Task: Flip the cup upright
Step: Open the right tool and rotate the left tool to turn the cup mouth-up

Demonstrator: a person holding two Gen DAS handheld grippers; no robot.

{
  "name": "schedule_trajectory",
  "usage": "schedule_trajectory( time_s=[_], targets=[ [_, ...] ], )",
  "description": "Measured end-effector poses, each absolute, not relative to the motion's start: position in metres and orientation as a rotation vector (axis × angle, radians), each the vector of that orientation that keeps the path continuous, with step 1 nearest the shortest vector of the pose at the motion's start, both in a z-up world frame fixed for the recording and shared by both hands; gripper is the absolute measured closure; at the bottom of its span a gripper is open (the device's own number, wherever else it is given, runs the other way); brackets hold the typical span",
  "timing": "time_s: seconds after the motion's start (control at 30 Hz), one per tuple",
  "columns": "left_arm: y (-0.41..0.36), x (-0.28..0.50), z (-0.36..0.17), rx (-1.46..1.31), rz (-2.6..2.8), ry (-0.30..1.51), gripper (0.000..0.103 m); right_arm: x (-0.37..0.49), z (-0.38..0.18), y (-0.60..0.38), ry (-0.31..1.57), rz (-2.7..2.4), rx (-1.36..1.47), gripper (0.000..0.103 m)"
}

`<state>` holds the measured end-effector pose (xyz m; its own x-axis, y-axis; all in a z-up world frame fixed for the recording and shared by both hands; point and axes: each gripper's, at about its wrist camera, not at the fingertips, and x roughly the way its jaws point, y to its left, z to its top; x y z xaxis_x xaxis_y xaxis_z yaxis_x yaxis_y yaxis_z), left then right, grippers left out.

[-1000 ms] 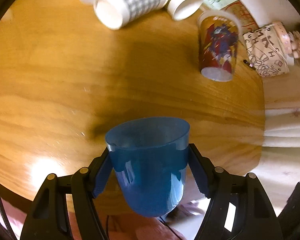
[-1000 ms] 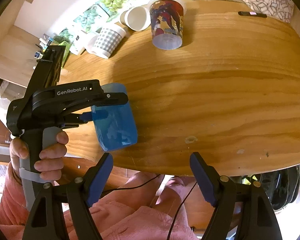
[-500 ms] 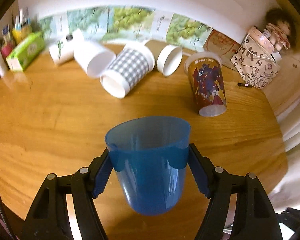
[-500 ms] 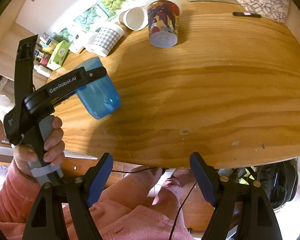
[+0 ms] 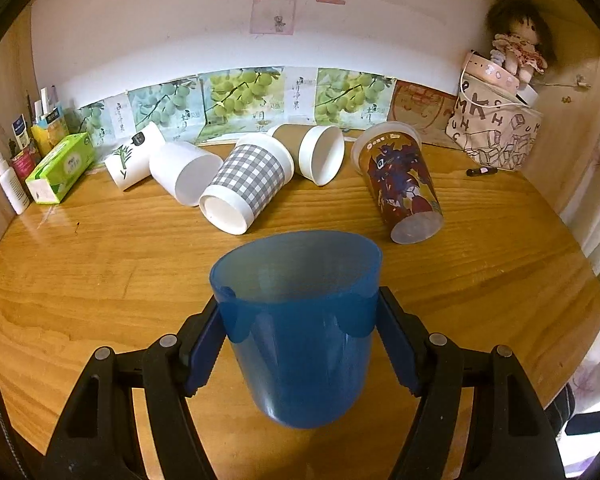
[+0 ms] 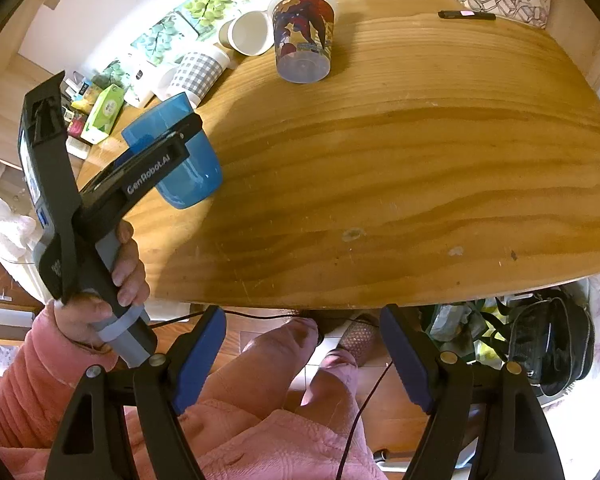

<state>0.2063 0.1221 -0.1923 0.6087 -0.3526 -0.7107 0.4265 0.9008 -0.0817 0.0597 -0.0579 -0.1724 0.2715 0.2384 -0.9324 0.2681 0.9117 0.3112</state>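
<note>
My left gripper is shut on a translucent blue plastic cup, its fingers clamping the sides just under the rim. The cup is held above the wooden table, mouth tilted up and away from me, base toward the camera. In the right wrist view the blue cup hangs tilted over the table's left front part, held by the left gripper. My right gripper is open and empty, off the table's front edge above my lap.
Several cups lie on their sides at the back: a grey checked cup, white cups, a printed cartoon cup. A green tissue box, bottles, a patterned bag with a doll and a pen line the edges.
The left gripper has swung the blue cup from base-down near the table's front edge to mouth-up, lifting it over the table. The right gripper stayed put.
</note>
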Motion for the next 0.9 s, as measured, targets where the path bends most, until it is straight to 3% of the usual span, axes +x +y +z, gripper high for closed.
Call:
schedule_trajectory(
  time_s=[0.9],
  targets=[
    [0.124,0.176,-0.190,0.225,-0.520,0.883,0.029,0.039,-0.159,-0.040,1.249,0.004,0.413,0.023]
  ],
)
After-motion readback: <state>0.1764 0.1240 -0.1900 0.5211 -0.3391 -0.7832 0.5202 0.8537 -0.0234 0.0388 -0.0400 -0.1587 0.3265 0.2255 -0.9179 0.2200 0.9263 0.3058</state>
